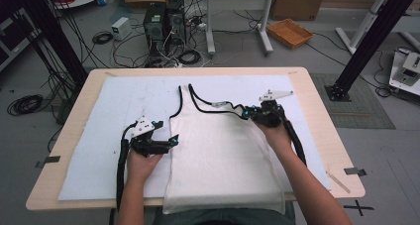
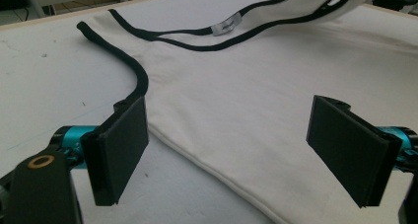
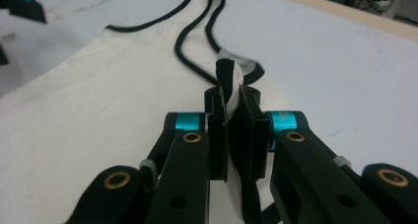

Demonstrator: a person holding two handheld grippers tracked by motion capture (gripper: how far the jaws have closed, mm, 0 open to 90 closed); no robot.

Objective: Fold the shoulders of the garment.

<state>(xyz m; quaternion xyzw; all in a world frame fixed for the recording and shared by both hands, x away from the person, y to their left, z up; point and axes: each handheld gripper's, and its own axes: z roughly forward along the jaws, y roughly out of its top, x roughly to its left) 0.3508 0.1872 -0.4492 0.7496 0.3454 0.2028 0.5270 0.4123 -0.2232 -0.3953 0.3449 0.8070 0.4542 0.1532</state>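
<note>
Here the white tank top (image 1: 218, 155) lies flat on the bench (image 1: 317, 121), hem toward the person. The right tool (image 3: 230, 120), forearm angled inward, pinches its black-trimmed strap (image 3: 227, 78). The left tool (image 2: 226, 150) rests low at the shirt's side edge, jaws spread wide.

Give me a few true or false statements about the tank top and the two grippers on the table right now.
1. The right gripper is shut on the tank top. True: its jaws pinch the black-trimmed strap.
2. The left gripper is shut. False: its jaws stand wide apart over the top's side edge.
3. The tank top is red. False: it is white with black trim.
4. The top lies on a white sheet over the table. True.
5. The top's hem hangs over the table's near edge. True.
</note>
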